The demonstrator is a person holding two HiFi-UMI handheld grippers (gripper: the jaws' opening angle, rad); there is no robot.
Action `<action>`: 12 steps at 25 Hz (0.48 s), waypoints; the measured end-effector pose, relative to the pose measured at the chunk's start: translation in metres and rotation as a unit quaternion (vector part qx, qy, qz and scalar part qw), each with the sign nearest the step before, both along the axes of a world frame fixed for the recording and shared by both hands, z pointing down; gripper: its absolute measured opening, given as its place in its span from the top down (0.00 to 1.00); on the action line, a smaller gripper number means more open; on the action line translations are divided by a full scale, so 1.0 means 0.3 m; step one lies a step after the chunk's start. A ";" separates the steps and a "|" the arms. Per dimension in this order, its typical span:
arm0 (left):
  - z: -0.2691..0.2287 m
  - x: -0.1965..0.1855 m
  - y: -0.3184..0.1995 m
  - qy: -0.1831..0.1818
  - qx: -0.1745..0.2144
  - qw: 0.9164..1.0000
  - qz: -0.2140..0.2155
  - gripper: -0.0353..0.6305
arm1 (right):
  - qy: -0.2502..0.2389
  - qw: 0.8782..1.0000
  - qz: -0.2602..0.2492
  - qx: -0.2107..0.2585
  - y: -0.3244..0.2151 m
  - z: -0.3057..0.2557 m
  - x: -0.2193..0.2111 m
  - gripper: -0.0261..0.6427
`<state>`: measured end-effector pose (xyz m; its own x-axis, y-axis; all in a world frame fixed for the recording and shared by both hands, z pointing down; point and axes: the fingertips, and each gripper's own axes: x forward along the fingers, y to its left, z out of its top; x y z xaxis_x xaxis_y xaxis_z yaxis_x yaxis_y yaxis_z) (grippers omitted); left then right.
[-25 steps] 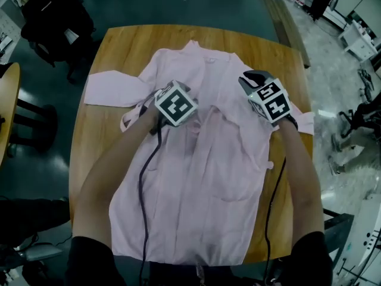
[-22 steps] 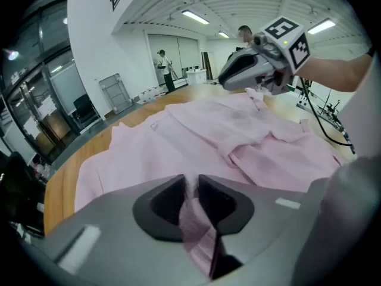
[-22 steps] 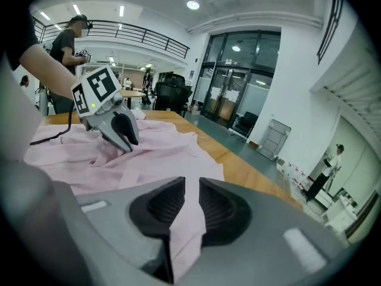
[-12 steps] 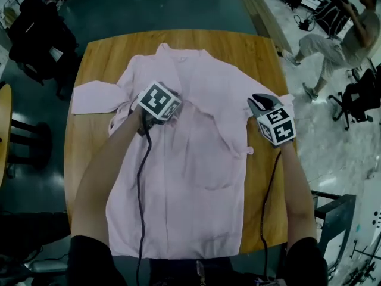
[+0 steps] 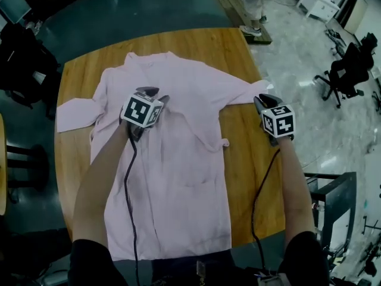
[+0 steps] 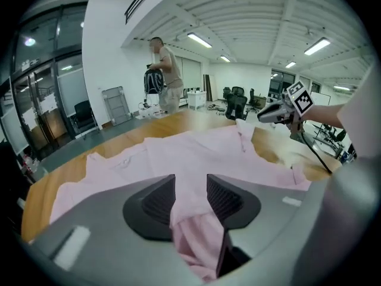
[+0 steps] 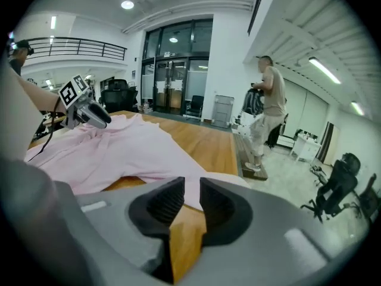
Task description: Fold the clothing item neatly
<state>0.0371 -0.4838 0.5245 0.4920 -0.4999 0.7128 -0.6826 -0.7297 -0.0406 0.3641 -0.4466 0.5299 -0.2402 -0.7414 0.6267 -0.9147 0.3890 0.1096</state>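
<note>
Pink shirt [image 5: 178,177] lies spread on the wooden table [image 5: 250,154], collar at the far side, hem at the near edge. Step in hand looks like spreading it flat before any fold. The right gripper [image 5: 266,102] has its jaws closed narrow on the end of the right sleeve [image 5: 241,94], which runs out toward the table's right edge. The left gripper [image 5: 153,94] is over the chest; its jaws have just been opening and stand apart, with bunched fabric between them, not pinched. Left sleeve [image 5: 74,112] lies out toward the left edge. Next probably: lay the cuff down flat, then bring a sleeve in over the body without creasing. Table has rounded corners. Dark floor [image 5: 149,11], open office, chairs [image 5: 345,70], a person [image 7: 265,106] standing beyond.
</note>
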 end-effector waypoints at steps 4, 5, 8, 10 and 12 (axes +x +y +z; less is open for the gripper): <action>-0.013 0.136 0.008 0.010 -0.001 1.000 0.017 0.69 | -0.023 0.998 0.048 -0.018 -0.038 0.038 0.133 0.78; -0.006 0.163 0.013 0.010 -0.003 1.000 0.022 0.69 | -0.029 0.998 0.058 -0.023 -0.054 0.050 0.157 0.75; 0.009 0.228 0.021 0.014 -0.010 1.000 0.026 0.70 | -0.045 0.996 0.070 -0.033 -0.112 0.074 0.196 0.74; 0.012 0.257 0.018 0.019 -0.014 0.999 0.023 0.71 | -0.049 0.995 0.076 -0.038 -0.152 0.085 0.205 0.74; 0.014 0.275 0.014 0.023 -0.018 0.999 0.019 0.72 | -0.052 0.994 0.081 -0.045 -0.192 0.099 0.201 0.74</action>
<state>0.1195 -0.4796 0.5286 0.5435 -0.4549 0.7055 -0.6546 -0.7558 0.0170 0.4243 -0.5042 0.5597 -0.1883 -0.7173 0.6709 -0.9709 0.2387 -0.0173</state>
